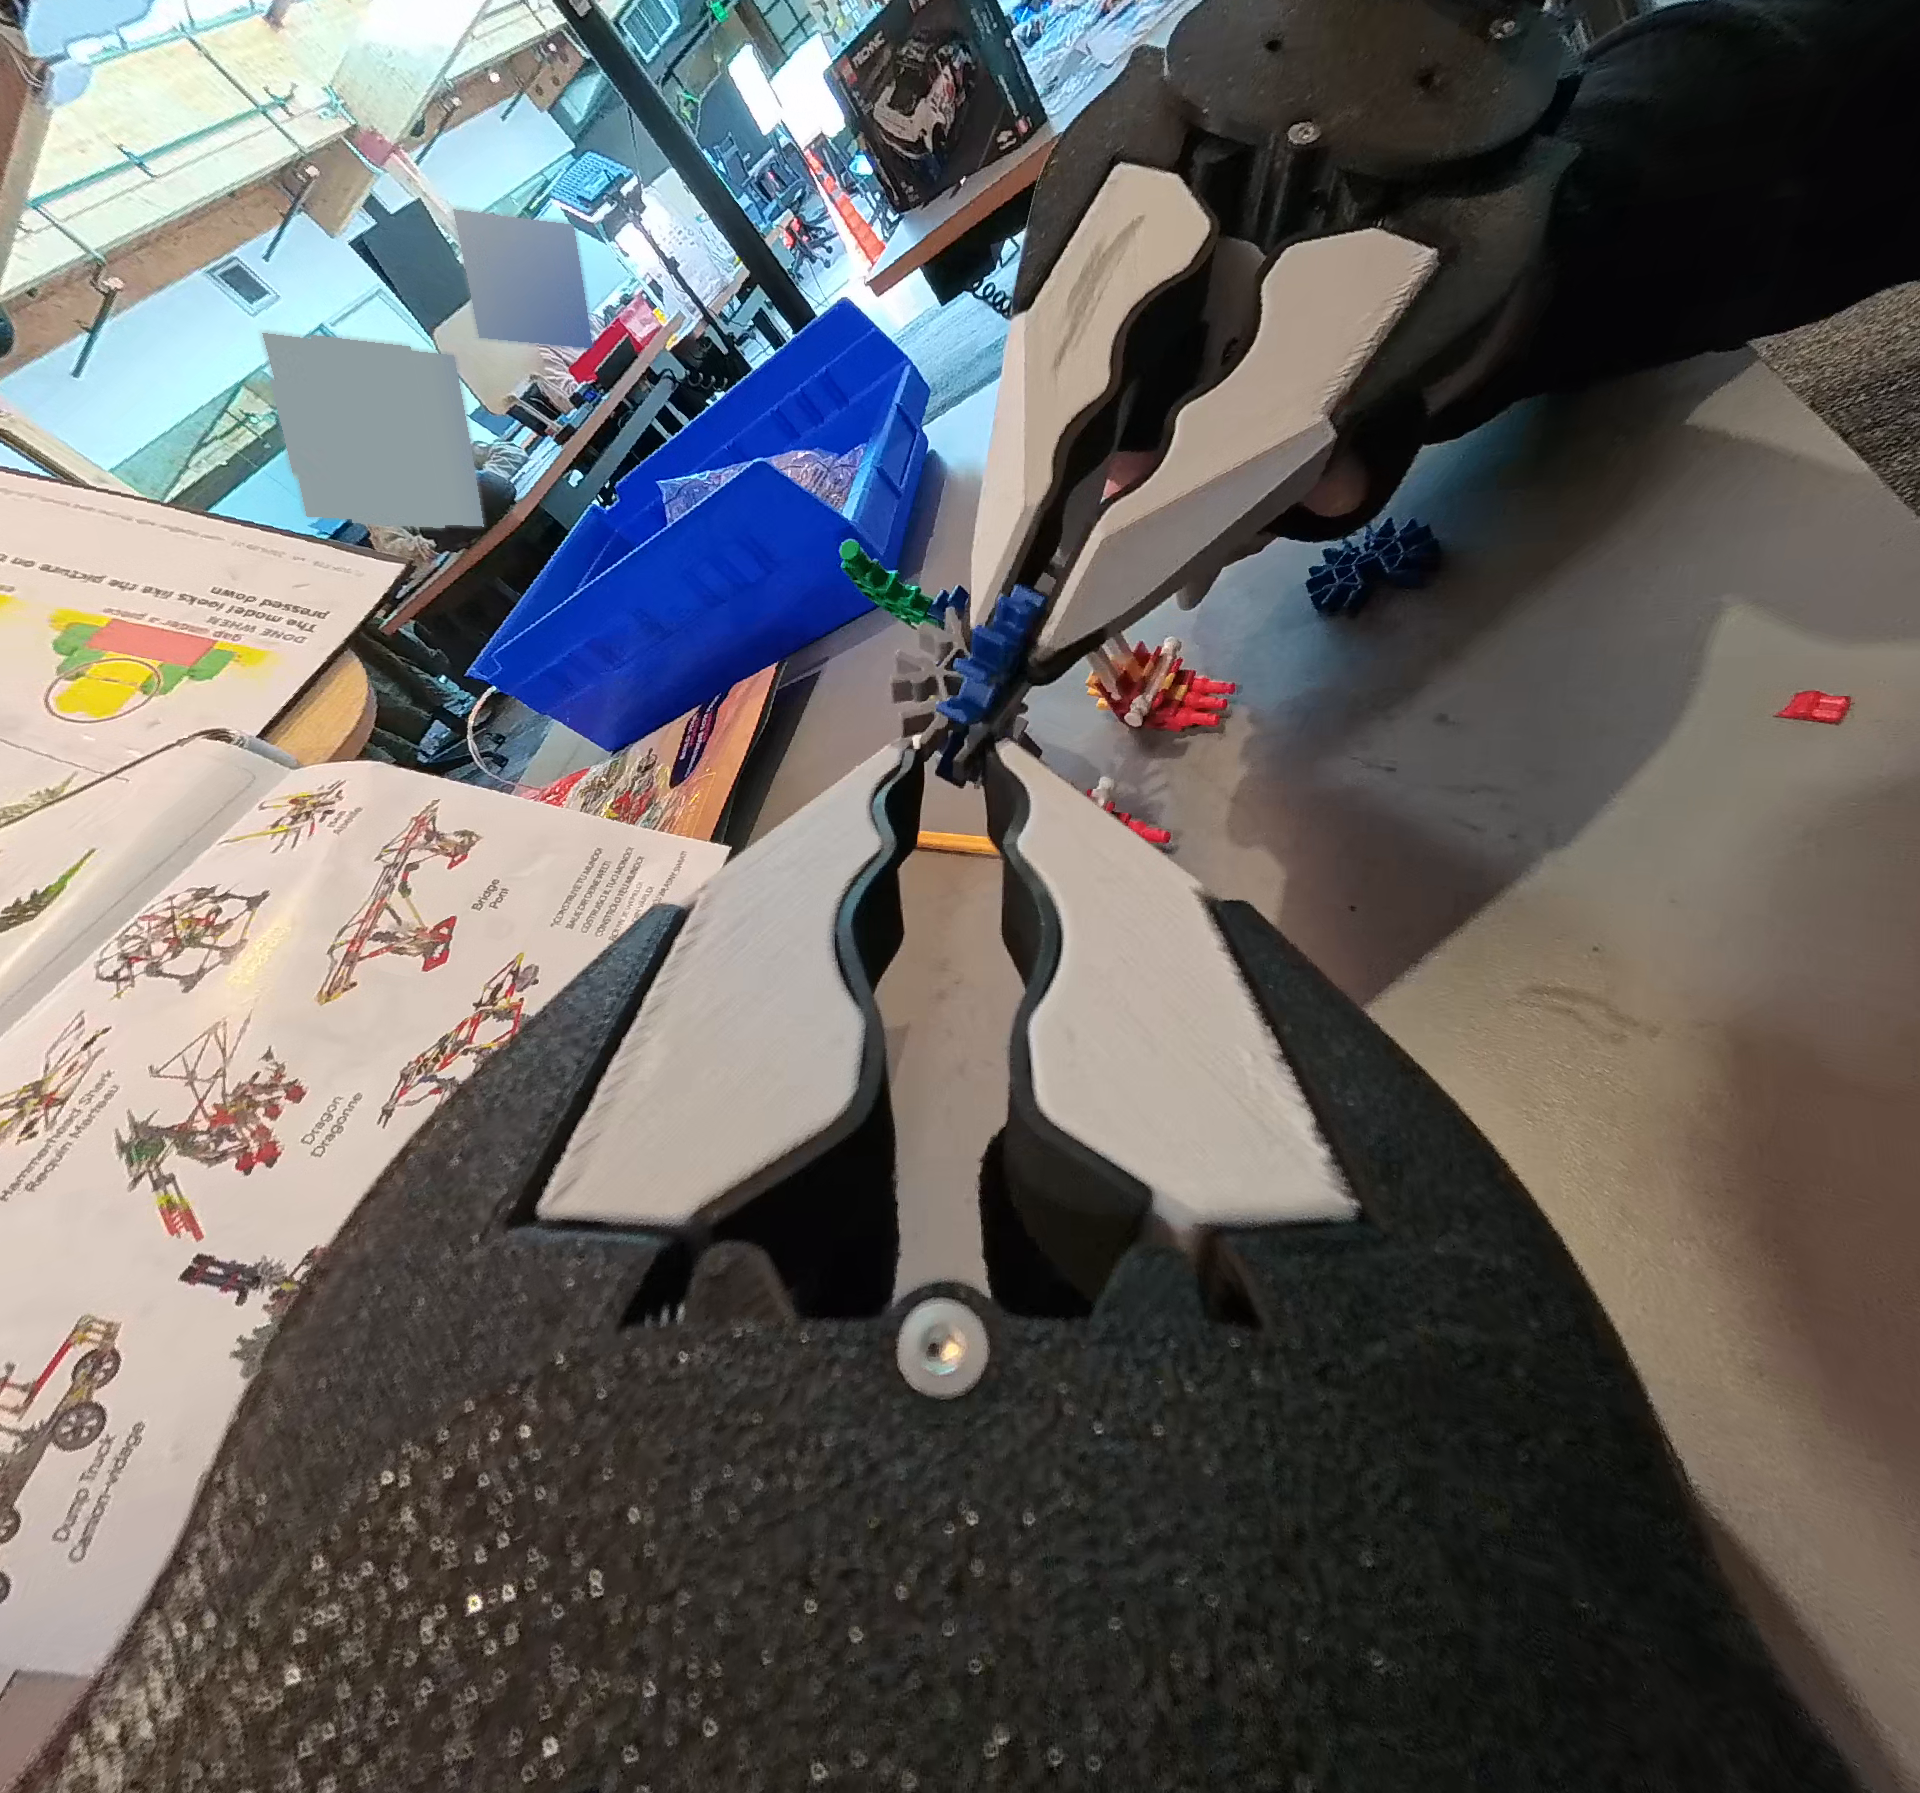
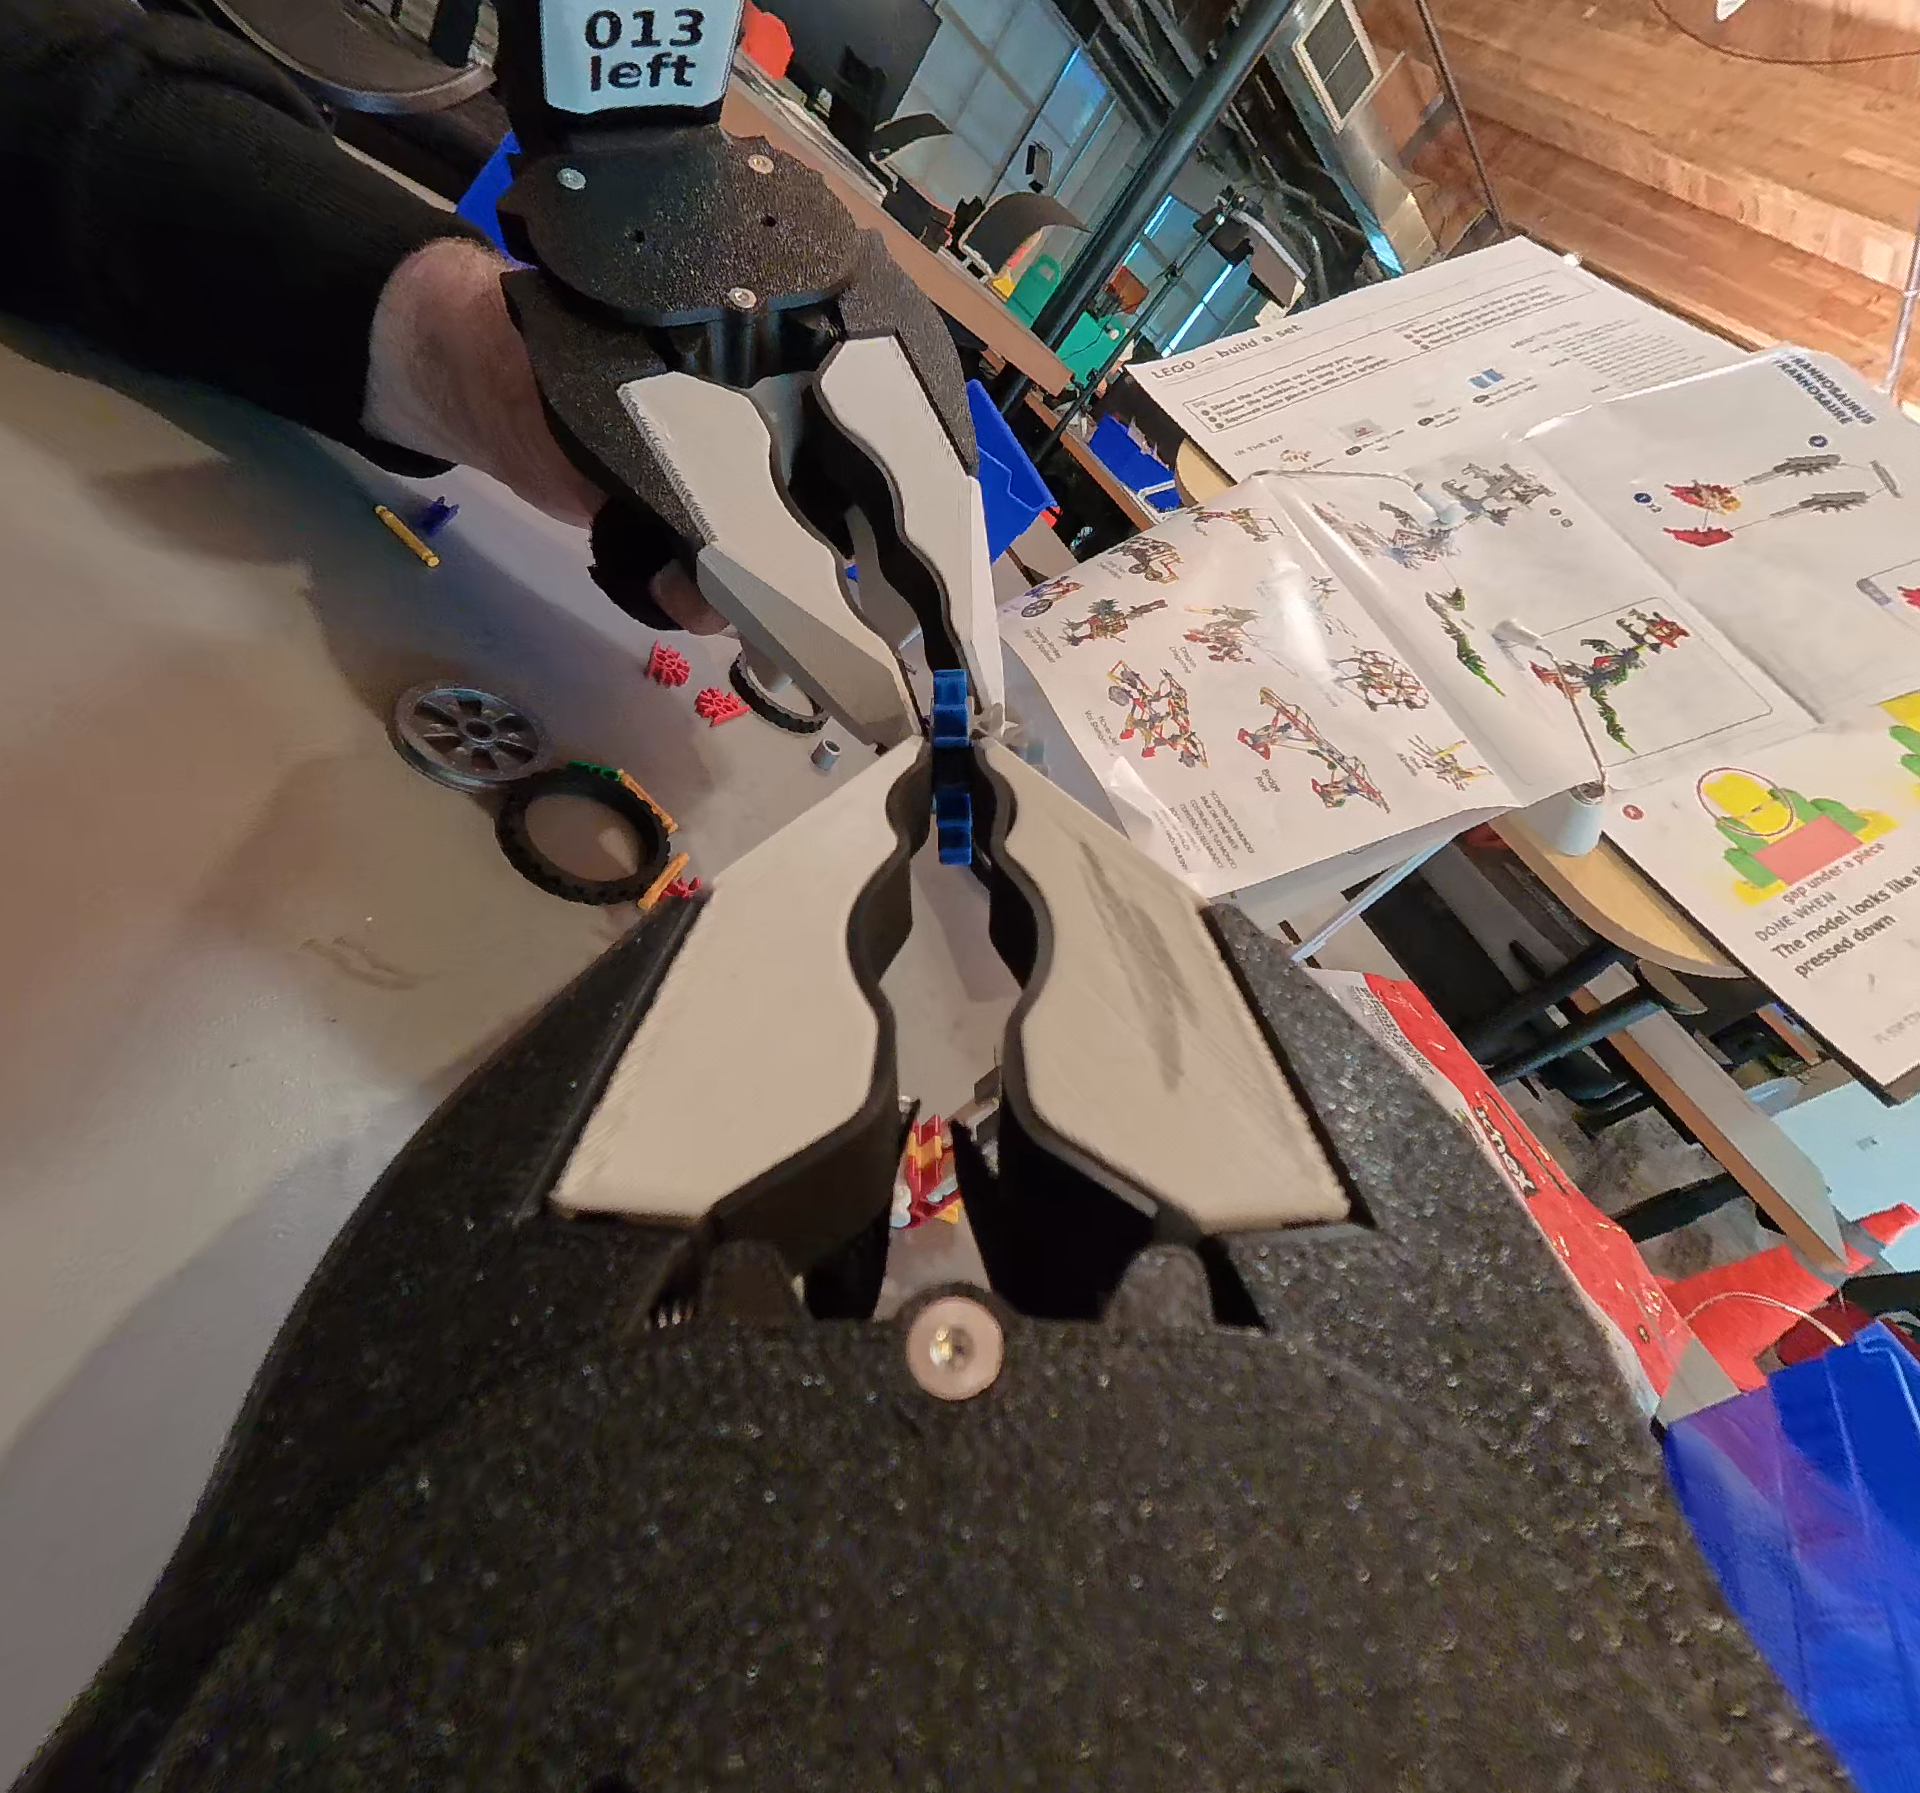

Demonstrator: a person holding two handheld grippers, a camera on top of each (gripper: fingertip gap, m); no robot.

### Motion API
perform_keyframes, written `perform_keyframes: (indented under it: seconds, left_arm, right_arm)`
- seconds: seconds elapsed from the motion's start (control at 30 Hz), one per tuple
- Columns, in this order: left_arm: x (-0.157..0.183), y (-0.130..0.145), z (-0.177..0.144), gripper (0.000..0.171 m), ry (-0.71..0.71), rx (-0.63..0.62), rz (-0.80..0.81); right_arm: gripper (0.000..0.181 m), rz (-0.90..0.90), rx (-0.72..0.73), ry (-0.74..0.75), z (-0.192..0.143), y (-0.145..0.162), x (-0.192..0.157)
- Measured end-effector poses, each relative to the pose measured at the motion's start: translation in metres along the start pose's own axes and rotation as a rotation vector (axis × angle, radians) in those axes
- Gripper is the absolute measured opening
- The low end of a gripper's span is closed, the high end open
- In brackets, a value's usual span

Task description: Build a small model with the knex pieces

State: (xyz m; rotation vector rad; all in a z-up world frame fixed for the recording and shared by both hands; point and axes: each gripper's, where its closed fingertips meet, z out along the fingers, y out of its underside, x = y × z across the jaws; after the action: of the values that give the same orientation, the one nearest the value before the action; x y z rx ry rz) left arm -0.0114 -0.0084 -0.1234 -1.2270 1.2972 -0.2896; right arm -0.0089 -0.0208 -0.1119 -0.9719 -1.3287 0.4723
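Observation:
My left gripper (image 1: 956, 756) is shut on a small toy assembly held above the grey table (image 1: 1558, 912). The assembly is a grey snowflake connector (image 1: 920, 683) joined to a blue connector (image 1: 992, 647), with a green rod (image 1: 883, 585) sticking out to the upper left. My right gripper (image 1: 1013, 626) comes in from the upper right and is shut on the blue connector. In the right wrist view, the right gripper (image 2: 953, 751) pinches the blue connector (image 2: 951, 808) edge-on. The left gripper (image 2: 951, 704) meets it tip to tip from above.
A blue bin (image 1: 727, 538) and open instruction booklets (image 1: 260, 1016) lie to the left. Loose red and yellow pieces (image 1: 1153, 683), blue connectors (image 1: 1371, 564) and a red piece (image 1: 1813, 704) lie on the table. A grey wheel (image 2: 468, 735) and a black tyre (image 2: 582, 850) lie nearby. Both grippers' tips are close together, under 4 cm apart. Both grippers' tips are roughly 15 cm from the grey wheel (image 2: 468, 735).

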Motion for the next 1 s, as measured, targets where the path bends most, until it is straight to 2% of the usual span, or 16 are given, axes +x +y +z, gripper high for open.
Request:
perform_keyframes:
  seconds: [0.4,0.63,1.0]
  left_arm:
    - [-0.001,-0.005,0.001,0.011,0.014,0.044,-0.065]
    - [0.003,-0.007,0.005,0.020,0.057,0.075,-0.162]
    - [0.006,-0.012,0.003,0.011,0.094,0.115,-0.205]
  right_arm:
    - [0.006,0.032,0.019,0.002,-0.002,-0.003,0.003]
    - [0.006,0.091,0.056,-0.006,-0.005,-0.009,0.007]
    - [0.006,0.132,0.082,-0.050,-0.006,-0.012,0.002]
